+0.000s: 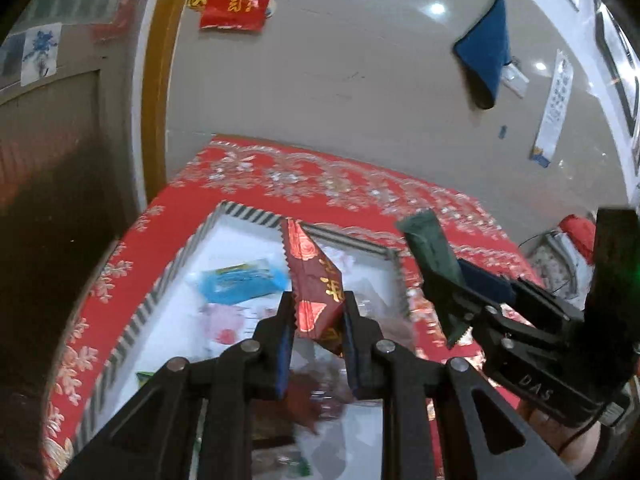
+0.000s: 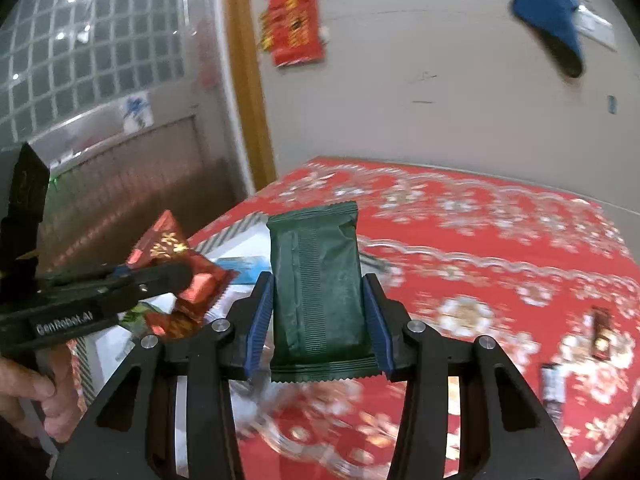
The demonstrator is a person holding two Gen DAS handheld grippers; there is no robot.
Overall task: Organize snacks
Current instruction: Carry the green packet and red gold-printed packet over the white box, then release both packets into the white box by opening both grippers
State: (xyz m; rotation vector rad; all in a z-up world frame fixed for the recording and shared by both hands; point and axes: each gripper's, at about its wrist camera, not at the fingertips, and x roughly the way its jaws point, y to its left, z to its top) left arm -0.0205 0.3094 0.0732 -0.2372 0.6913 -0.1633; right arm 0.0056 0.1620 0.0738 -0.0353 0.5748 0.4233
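Red-clothed counter (image 2: 500, 240): striped tray (image 1: 236, 210) part-filled; left gripper (image 1: 316, 316) jaws pinching red packet (image 1: 316, 284), right gripper (image 2: 318, 308) jaws pinching green packet (image 2: 316, 280) beside tray; two snacks (image 2: 600, 332) remain well right of tray.

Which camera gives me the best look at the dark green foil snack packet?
The right wrist view: the dark green foil snack packet stands flat-on between the right gripper pads, whole. The left wrist view shows that packet edge-on at the right, partly hidden by the gripper.
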